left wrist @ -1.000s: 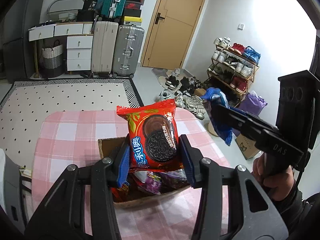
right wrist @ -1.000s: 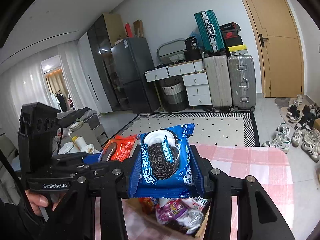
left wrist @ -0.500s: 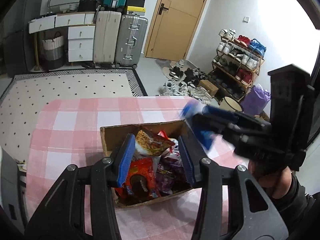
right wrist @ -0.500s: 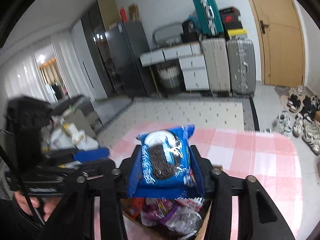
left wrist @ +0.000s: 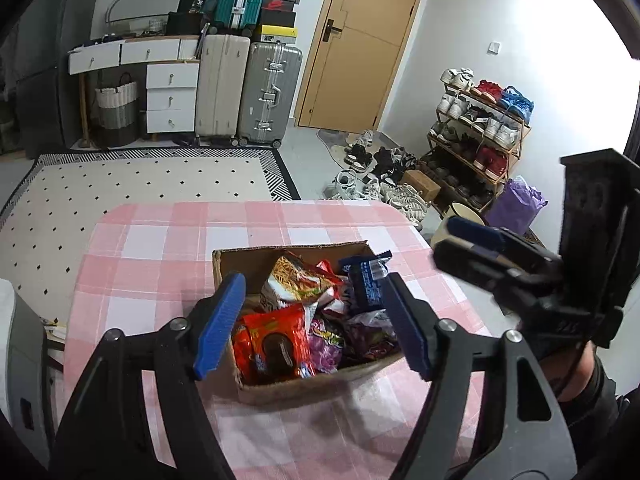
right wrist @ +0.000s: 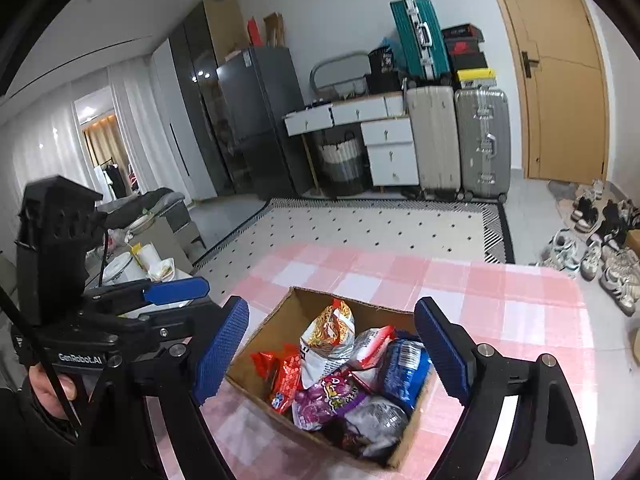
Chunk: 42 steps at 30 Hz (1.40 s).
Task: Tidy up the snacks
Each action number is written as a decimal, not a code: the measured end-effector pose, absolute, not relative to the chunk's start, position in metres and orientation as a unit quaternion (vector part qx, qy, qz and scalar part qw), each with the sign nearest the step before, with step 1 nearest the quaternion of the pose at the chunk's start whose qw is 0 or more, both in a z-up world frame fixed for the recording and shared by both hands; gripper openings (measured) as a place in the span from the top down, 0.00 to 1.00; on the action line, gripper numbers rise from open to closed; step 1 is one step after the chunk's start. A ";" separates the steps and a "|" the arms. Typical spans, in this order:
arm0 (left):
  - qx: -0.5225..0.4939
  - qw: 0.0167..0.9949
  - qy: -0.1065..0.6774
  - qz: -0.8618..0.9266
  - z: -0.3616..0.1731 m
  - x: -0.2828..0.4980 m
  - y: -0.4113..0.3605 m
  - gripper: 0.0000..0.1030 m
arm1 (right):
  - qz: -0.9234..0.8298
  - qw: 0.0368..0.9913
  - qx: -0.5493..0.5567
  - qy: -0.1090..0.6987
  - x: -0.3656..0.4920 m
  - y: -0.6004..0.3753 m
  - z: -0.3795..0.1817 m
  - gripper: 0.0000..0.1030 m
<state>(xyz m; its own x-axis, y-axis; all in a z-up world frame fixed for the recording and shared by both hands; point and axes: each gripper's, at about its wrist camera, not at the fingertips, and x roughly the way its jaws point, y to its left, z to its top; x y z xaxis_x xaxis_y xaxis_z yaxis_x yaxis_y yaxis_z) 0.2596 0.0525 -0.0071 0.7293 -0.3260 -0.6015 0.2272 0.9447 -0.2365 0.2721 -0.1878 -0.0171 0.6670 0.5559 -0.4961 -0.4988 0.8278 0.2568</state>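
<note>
A cardboard box (left wrist: 228,258) (right wrist: 280,312) full of snack packets sits on the pink checked tablecloth (left wrist: 168,240) (right wrist: 500,300). In it lie a red Oreo packet (left wrist: 276,348) (right wrist: 286,380), a blue Oreo packet (left wrist: 366,280) (right wrist: 404,368), a noodle snack bag (left wrist: 296,280) (right wrist: 328,332) and purple packets (right wrist: 332,398). My left gripper (left wrist: 312,324) is open and empty above the box. My right gripper (right wrist: 332,354) is open and empty above the box; it also shows at the right of the left wrist view (left wrist: 472,240).
A spotted rug (left wrist: 132,184) lies beyond the table. Suitcases (left wrist: 248,88), white drawers (left wrist: 168,96), a wooden door (left wrist: 360,48) and a shoe rack (left wrist: 476,132) stand along the walls. A low table with dishes (right wrist: 136,268) is to the left.
My left gripper let go of the red Oreo packet, then my right gripper let go of the blue one. Both packets now lie in the box and both grippers are open.
</note>
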 end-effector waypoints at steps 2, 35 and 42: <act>-0.072 0.931 0.329 -0.143 -0.006 0.246 0.053 0.24 | 0.287 0.914 0.058 0.280 0.257 -0.198 -0.011 0.11; -0.061 0.974 0.215 -0.024 -0.103 0.087 0.064 0.01 | 0.224 0.951 0.071 0.202 0.071 -0.263 -0.105 0.00; -0.012 0.975 0.223 0.002 -0.139 0.096 0.060 0.01 | 0.214 0.951 0.048 0.218 0.079 -0.258 -0.132 0.00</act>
